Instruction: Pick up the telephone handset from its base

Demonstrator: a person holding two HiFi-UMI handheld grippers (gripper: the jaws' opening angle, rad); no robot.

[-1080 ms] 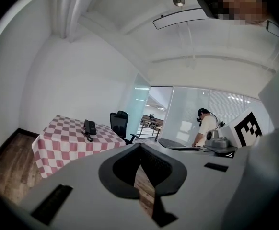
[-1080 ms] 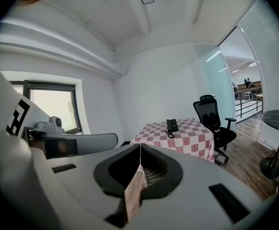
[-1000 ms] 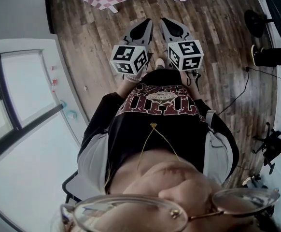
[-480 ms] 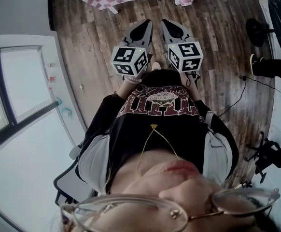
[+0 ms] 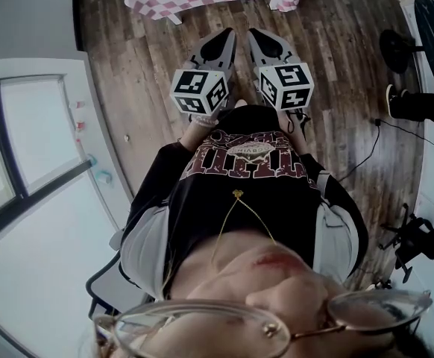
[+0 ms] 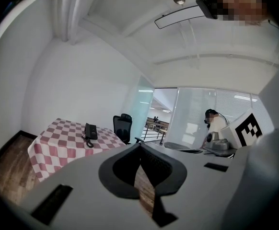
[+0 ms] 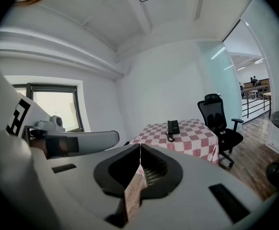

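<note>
While on the table (image 7: 197,138), telephone (image 7: 172,127) lies end-on

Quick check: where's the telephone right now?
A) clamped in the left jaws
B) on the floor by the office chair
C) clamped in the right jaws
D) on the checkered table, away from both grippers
D: the telephone sits on the checkered table, well ahead of the left gripper and the right gripper, whose jaws are both shut on nothing.
</note>
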